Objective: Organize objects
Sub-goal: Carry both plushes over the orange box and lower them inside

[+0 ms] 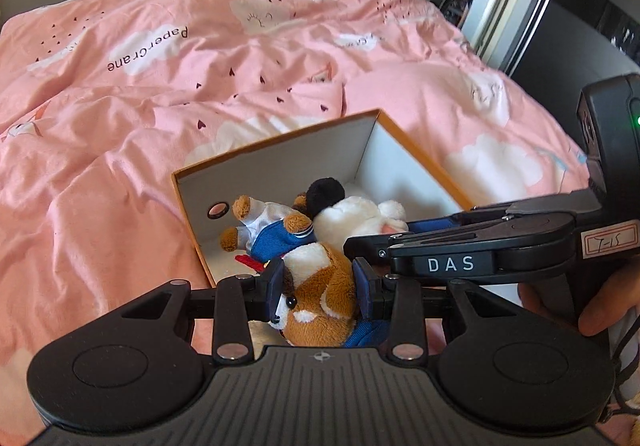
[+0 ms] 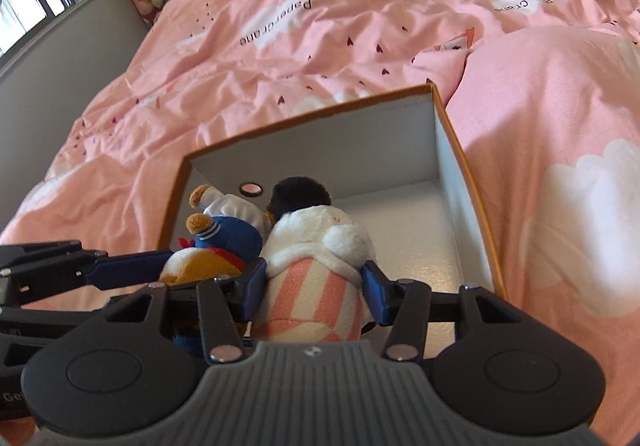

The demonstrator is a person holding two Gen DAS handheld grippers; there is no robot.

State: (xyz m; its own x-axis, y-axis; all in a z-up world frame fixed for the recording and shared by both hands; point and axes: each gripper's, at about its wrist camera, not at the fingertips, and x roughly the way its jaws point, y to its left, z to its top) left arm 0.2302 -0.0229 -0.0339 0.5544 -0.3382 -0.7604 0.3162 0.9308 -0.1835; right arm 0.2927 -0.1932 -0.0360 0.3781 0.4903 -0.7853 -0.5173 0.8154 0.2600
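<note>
Box (image 1: 280, 149), rectangular cardboard with orange rim and white inside, sits open on the pink printed duvet (image 1: 120, 117); all positions below are given relative to it.

Left gripper (image 1: 318, 286): blue pads closed on a brown-and-white plush dog (image 1: 320, 286), held at the box's near edge, part of the toy over the rim. Judged reason: it is being carried in for deposit, and a firm pinch keeps soft fabric from slipping.

Right gripper (image 2: 314, 286): pads pressed against both sides of a white plush with pink-and-white striped lower half (image 2: 312, 278), held just inside the near wall. Whether it rests on the box floor cannot be told.

Already inside, against the left wall: a brown plush bear in white-and-blue clothes (image 1: 264, 230), lying on its side. A black fuzzy ball shape (image 1: 326, 194) shows behind the white plush; which toy it belongs to is unclear.

Count: box, one. Grippers, two, both loaded. Plush toys at the box, three distinct. Round finger hole (image 1: 218, 210) in the left wall, one. Right half of the box floor is bare, judged as room for both held toys.
</note>
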